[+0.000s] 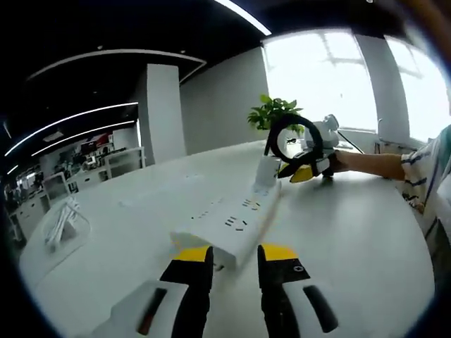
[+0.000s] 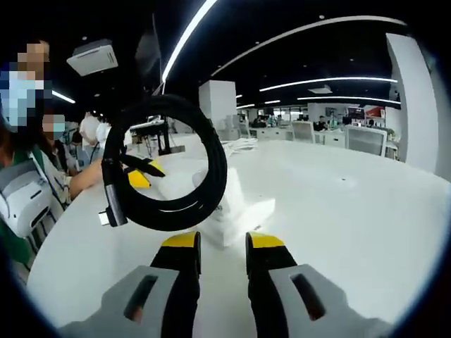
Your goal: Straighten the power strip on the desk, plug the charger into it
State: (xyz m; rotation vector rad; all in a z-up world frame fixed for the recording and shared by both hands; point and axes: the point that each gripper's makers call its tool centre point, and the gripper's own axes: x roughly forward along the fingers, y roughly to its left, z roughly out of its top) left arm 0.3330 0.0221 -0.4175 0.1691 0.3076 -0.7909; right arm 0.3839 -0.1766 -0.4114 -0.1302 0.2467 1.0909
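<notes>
The white power strip (image 1: 229,222) lies on the white desk (image 1: 352,239) and runs away from my left gripper (image 1: 236,253). Its near end sits between my left jaws, which stand close together on it. At the strip's far end a white charger (image 1: 266,172) stands upright, with a coiled black cable (image 1: 292,130) looping above it. My right gripper (image 1: 304,169) closes on the charger from the right. In the right gripper view the charger (image 2: 224,201) sits just past my right gripper (image 2: 222,243), the cable loop (image 2: 169,162) rises to its left, and the left gripper (image 2: 141,174) shows beyond.
A potted green plant (image 1: 273,113) and a white device (image 1: 328,130) stand behind the charger. A white cable bundle (image 1: 63,222) lies at the desk's left edge. A person's forearm (image 1: 370,163) reaches in from the right. People stand at the left (image 2: 35,141).
</notes>
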